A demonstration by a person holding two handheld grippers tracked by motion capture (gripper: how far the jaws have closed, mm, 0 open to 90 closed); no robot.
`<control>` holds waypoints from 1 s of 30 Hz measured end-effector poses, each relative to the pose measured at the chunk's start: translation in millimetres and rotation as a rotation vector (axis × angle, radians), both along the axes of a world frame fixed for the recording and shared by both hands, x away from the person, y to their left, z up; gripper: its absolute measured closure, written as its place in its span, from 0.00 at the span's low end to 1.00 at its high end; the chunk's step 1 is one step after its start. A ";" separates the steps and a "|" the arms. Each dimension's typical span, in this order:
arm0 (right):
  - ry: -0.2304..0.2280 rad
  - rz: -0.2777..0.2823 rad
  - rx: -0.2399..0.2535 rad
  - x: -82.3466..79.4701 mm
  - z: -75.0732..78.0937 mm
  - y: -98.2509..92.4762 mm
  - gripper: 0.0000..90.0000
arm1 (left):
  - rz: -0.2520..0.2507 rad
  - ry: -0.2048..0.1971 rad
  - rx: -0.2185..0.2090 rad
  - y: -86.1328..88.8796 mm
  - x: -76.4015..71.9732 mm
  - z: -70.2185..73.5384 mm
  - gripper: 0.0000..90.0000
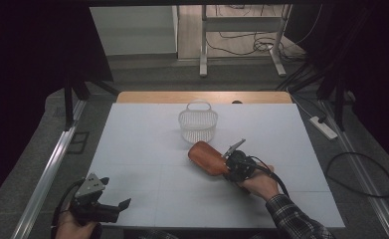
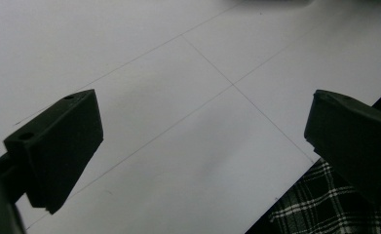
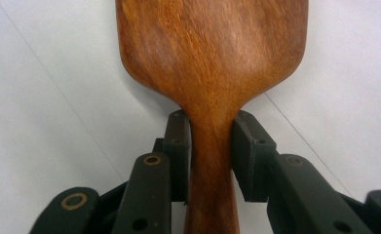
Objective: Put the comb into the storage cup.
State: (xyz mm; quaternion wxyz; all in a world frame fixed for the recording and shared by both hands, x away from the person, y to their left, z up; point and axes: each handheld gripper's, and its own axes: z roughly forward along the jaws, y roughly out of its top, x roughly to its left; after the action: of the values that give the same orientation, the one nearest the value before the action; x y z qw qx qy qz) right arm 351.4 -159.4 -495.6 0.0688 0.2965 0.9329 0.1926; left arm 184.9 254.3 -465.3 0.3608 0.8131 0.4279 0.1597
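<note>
The wooden paddle (image 3: pixel 212 63) lies on the white surface (image 1: pixel 147 149), its neck clamped in the right gripper (image 3: pixel 211 146) jaws; the left gripper (image 2: pixel 202 141) jaws gape empty.

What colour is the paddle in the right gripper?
Reddish-brown wood grain on the paddle; the right gripper view shows it best.

Left hand-held gripper (image 1: pixel 113 208) jaws wide apart, right hand-held gripper (image 3: pixel 211 146) jaws clamped.

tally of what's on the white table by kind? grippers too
Wooden paddle brush: 1, handle clamped in the right gripper
White basket: 1
Grippers: 2, the left gripper has open jaws
Total: 4
</note>
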 end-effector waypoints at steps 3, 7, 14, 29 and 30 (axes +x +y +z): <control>-0.013 0.001 0.001 -1.9 0.3 0.2 0.79 | 0.001 0.000 -0.001 0.1 -0.1 0.0 0.01; -0.009 -0.016 0.024 -3.3 0.8 -1.5 0.80 | 0.000 -0.002 -0.001 0.1 -0.2 0.0 0.01; -0.005 -0.028 0.054 -5.4 1.6 -3.3 0.80 | 0.010 -0.005 -0.005 0.9 -0.3 0.2 0.01; -0.021 -0.042 0.163 -13.1 15.0 -8.2 0.80 | 0.012 0.005 -0.051 5.3 1.1 1.2 0.00; -0.021 -0.042 0.163 -13.1 15.0 -8.2 0.80 | 0.004 0.013 -0.057 4.5 2.0 1.2 0.00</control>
State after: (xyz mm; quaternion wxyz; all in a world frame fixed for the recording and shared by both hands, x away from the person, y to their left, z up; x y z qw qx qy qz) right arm 338.3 -167.6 -480.7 0.0584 0.3184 0.9069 0.2695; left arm 186.9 258.8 -464.1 0.3806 0.8027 0.4363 0.1431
